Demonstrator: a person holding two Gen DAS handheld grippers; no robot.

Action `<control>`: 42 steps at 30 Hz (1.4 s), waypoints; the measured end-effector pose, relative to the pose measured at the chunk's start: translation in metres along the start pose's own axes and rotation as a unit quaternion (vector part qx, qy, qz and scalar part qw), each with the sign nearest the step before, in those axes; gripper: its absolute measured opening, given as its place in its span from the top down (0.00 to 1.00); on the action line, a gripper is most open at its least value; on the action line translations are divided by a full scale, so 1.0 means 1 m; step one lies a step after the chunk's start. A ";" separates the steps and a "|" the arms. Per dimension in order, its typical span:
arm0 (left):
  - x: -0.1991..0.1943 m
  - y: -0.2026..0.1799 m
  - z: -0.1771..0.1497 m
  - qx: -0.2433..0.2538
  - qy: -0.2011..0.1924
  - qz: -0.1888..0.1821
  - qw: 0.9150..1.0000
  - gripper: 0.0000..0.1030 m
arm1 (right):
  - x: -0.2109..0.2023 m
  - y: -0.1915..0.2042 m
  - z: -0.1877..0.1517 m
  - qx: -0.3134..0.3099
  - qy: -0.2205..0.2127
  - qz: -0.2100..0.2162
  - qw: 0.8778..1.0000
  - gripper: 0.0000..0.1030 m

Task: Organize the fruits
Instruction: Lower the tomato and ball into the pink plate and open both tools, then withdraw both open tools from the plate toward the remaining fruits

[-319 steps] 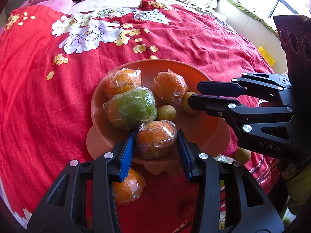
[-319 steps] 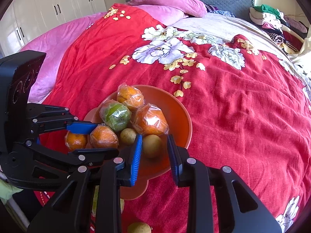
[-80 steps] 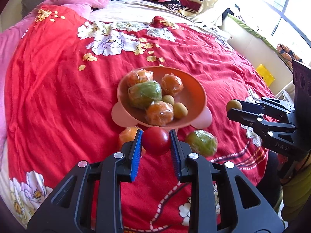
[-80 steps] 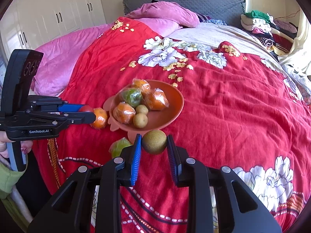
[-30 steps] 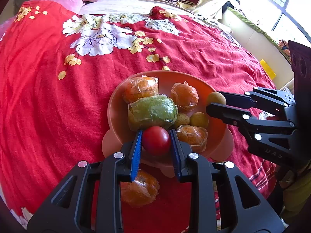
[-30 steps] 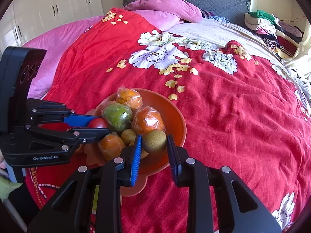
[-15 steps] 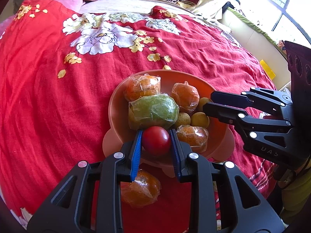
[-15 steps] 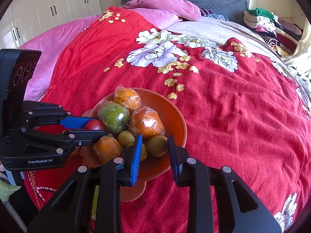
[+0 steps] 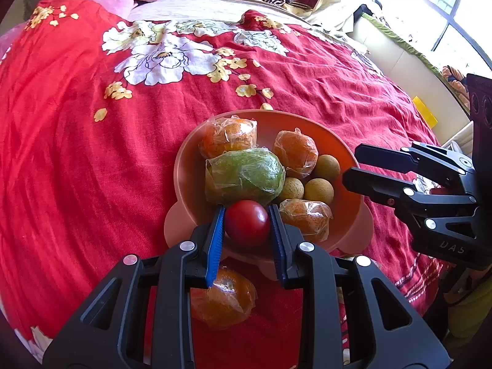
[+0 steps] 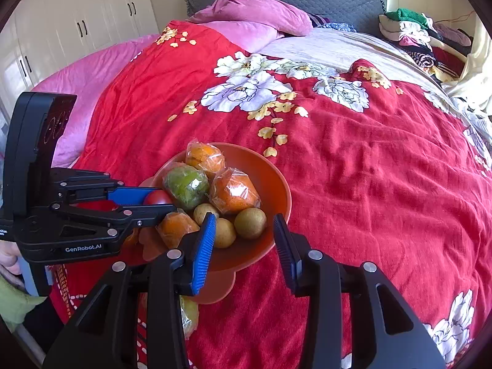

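Where the red flowered bedspread point(image 9: 77, 160) fills most of both views, an orange bowl point(image 9: 184, 178) sits on it at the middle. Inside lie wrapped oranges, a green wrapped fruit point(image 9: 244, 173) and three small brown fruits point(image 10: 249, 223). At the bowl's near rim the left gripper point(image 9: 247, 226) has its fingers clamped on a red tomato point(image 9: 247, 224). Low in its own view, the right gripper point(image 10: 243, 243) has just been opening; its fingers stand apart with nothing held. One wrapped orange point(image 9: 223, 298) lies on the bedspread below the bowl.
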State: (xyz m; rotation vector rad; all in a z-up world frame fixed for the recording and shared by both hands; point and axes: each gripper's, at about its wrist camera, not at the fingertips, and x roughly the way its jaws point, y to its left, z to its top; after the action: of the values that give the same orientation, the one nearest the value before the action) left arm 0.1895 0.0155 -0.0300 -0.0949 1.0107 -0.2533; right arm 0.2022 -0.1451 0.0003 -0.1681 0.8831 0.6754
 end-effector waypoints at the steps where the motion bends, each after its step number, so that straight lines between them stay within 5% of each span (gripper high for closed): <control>1: 0.000 0.000 0.000 0.000 0.000 0.000 1.000 0.80 | -0.001 0.000 -0.001 0.001 -0.001 0.000 1.000 0.60; 24: -0.027 0.001 0.001 -0.013 -0.031 0.005 0.999 0.61 | -0.022 0.005 -0.002 0.005 -0.018 -0.007 1.000 0.42; 42: -0.067 0.005 -0.001 -0.035 -0.073 0.013 0.997 0.36 | -0.045 0.012 0.000 0.002 -0.043 -0.020 0.999 0.26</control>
State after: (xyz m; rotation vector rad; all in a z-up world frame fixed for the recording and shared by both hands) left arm 0.1561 0.0372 0.0238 -0.1613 0.8748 -0.1847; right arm 0.1747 -0.1567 0.0359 -0.1515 0.7974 0.6381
